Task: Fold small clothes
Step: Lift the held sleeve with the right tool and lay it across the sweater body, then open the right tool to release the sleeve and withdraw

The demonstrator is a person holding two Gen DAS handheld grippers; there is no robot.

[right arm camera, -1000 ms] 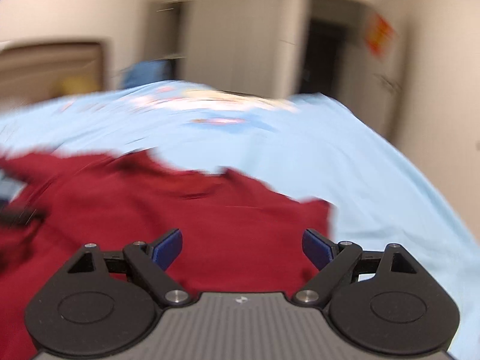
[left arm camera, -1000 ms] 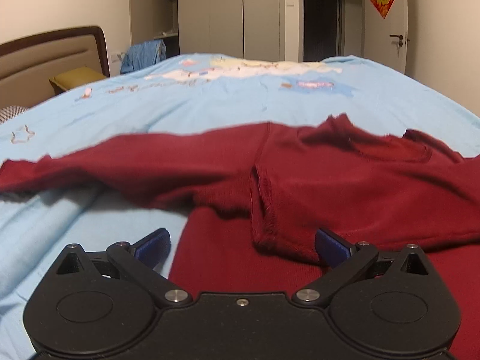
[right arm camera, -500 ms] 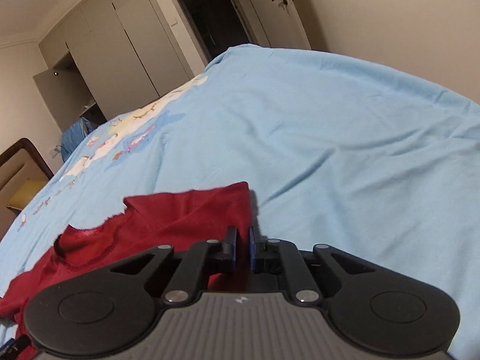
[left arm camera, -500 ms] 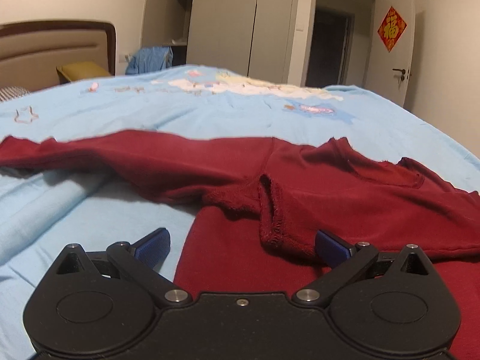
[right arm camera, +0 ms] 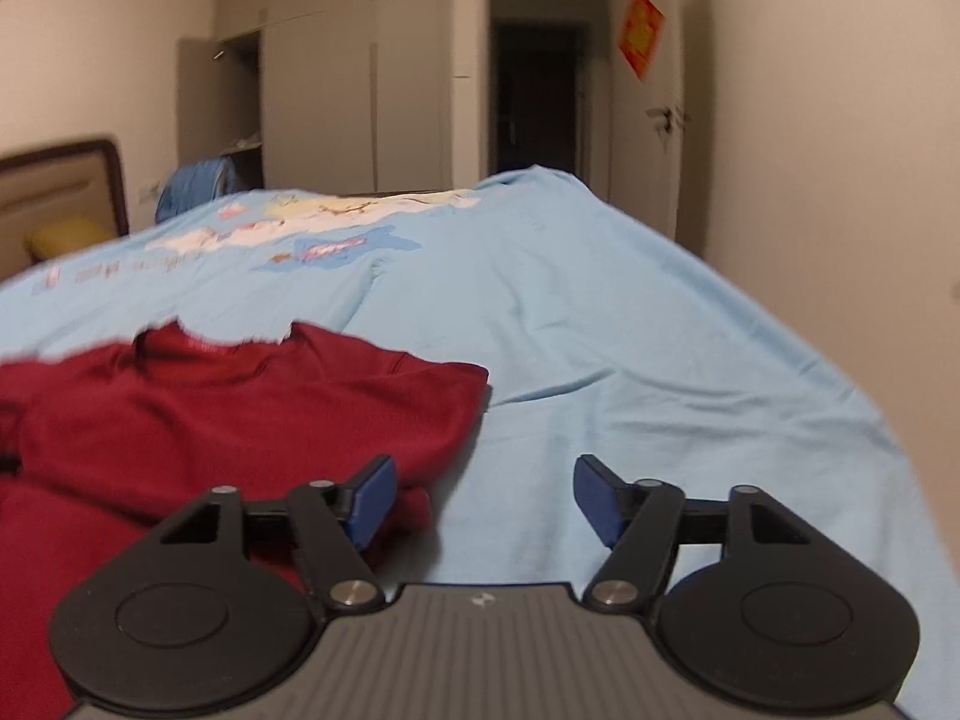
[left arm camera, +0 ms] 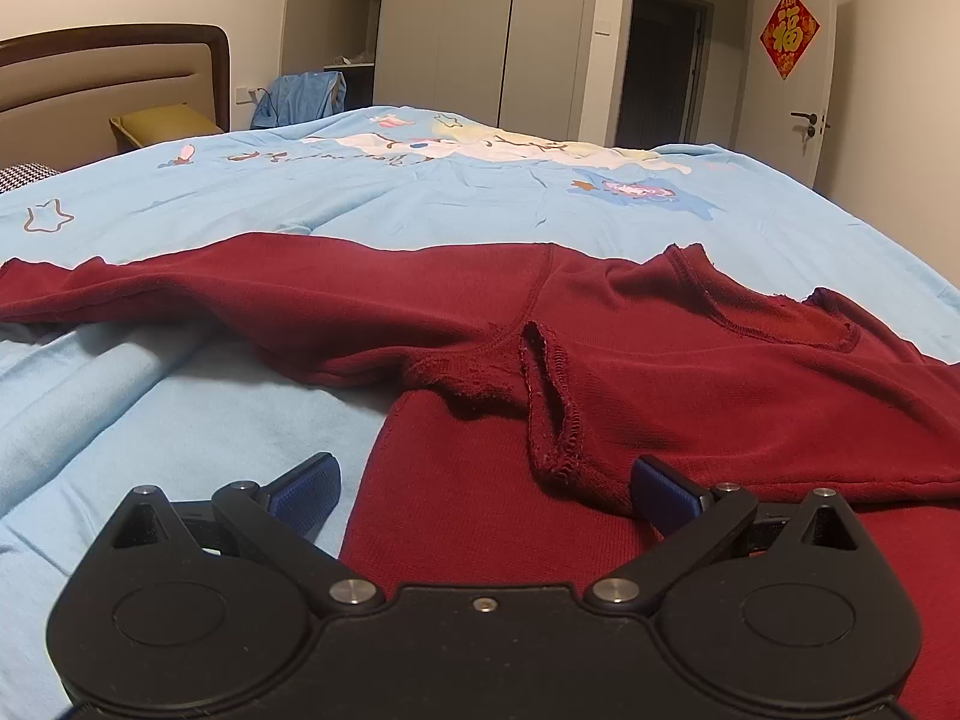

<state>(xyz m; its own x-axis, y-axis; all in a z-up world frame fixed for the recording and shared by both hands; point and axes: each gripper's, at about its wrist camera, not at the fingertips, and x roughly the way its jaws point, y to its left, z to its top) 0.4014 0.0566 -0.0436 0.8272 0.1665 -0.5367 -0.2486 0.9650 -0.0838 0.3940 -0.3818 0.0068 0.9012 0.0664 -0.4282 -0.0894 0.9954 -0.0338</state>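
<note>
Lying btwn L tongs: red shirt.

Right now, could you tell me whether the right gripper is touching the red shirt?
Cannot tell. In the right wrist view the right gripper is open, its left finger overlapping the red shirt; contact or hovering above is unclear.

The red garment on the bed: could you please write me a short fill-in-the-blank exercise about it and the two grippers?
1. The red garment lies on a light ____ bedsheet.
2. The left gripper has its jaws ____, holding nothing.
3. The right gripper hangs over the garment's ____ edge, jaws apart.
4. The garment's long sleeve stretches out toward the ____ of the left wrist view.

Missing words: blue; open; right; left
</note>
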